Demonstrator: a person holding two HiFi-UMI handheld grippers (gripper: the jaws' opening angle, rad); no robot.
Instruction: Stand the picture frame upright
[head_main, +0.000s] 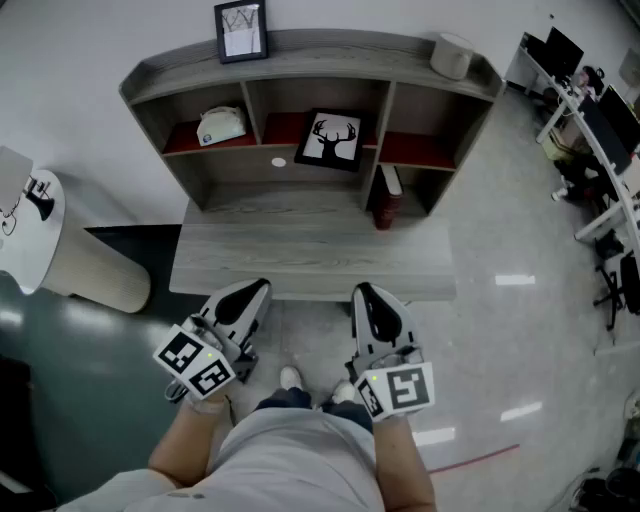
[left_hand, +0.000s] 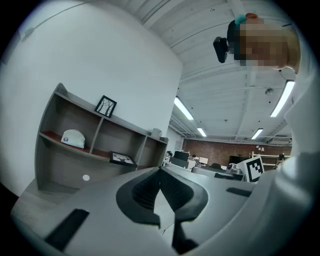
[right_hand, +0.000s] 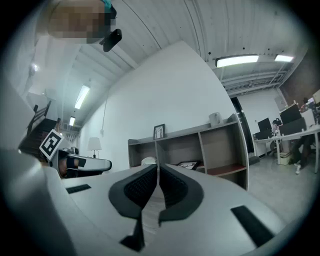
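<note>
The left gripper (head_main: 262, 288) is in front of the shelf unit (head_main: 330, 55), short of its desk board, with its jaws clenched on nothing. The picture frame (head_main: 333, 139), showing a deer silhouette, is in the shelf unit's middle compartment. It appears to lie back rather than stand, though the exact tilt is unclear. The right gripper (head_main: 362, 292), also in front of the shelf unit, has its jaws clenched and empty.

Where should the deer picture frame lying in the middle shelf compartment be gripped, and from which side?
Probably its near edge, from the compartment's open front. The deer picture frame lies face up on the shelf, its near edge seeming to overhang the lip, so fingers could close above and below it. The shelf unit walls it in at both sides.
</note>
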